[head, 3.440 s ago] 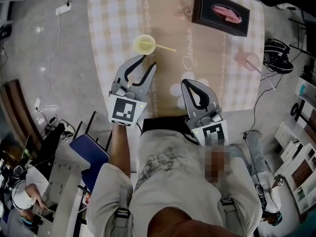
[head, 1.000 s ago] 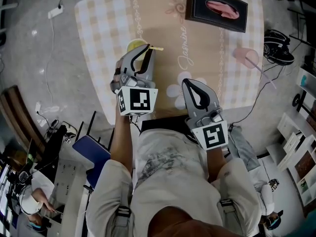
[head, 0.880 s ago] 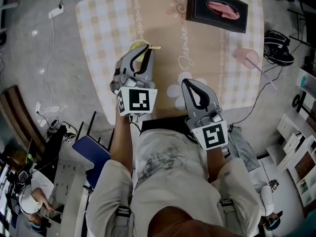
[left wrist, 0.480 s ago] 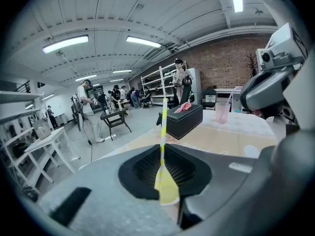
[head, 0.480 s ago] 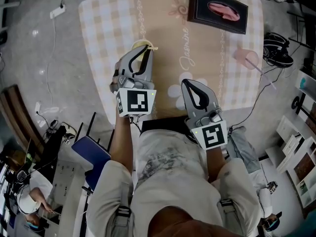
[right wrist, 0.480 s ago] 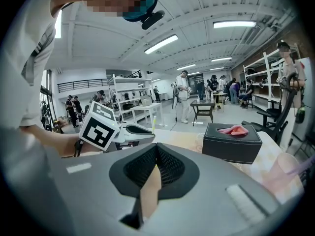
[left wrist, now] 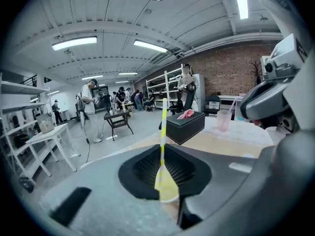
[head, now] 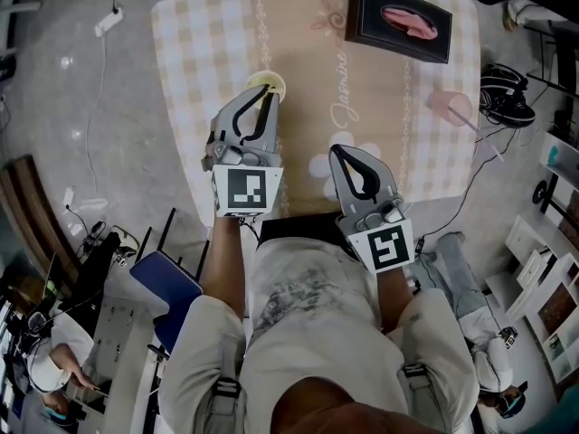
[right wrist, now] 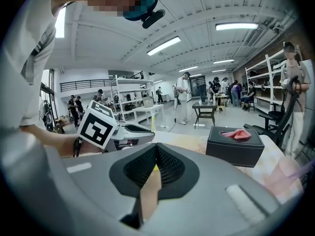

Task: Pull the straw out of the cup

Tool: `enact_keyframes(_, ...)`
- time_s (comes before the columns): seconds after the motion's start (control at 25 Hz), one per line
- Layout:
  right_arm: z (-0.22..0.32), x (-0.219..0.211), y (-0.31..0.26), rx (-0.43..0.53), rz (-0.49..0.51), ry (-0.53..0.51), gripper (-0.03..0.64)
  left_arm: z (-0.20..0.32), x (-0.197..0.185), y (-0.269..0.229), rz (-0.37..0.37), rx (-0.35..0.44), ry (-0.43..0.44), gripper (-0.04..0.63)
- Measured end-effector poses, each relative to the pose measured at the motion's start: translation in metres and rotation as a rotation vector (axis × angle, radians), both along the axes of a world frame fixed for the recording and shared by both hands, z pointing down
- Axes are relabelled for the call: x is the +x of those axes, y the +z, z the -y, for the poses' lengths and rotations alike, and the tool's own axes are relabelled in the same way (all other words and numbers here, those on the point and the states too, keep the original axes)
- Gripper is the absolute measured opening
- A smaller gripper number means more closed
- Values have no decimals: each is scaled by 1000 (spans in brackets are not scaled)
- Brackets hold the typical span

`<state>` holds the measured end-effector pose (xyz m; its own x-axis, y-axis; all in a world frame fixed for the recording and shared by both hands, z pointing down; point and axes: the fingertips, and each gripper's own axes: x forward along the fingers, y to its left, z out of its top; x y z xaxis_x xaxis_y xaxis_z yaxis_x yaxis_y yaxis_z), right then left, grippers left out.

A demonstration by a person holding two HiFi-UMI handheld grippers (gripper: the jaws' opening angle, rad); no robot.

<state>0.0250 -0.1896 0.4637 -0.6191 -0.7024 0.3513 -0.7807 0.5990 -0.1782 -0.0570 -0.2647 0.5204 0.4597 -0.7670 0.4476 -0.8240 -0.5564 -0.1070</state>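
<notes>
Both jaws narrow: left gripper [head: 269, 92], just closing, pinches the straw [left wrist: 163, 127], hiding most of the cup [left wrist: 169, 185]; right gripper [head: 338, 152] empty.

An industrial workshop-lab is indicated by a brick wall [left wrist: 224, 68], metal shelving [left wrist: 158, 85], ceiling strip lights [left wrist: 74, 42] and work tables [left wrist: 47, 134].

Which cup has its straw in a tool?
The yellow cup: the left tool's jaws have just closed on its straw. The pink cup stands alone, right.
</notes>
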Motion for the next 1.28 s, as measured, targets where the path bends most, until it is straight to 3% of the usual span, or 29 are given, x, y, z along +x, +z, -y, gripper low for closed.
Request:
enact_keyframes(1.2, -15, -26, -62, 175, 1, -64, 11, -34, -21, -115, -106, 217, -50, 31)
enact_keyframes(1.28, -17, -26, -66, 187, 4, -67, 11, -40, -23, -124, -154, 217, -75, 31)
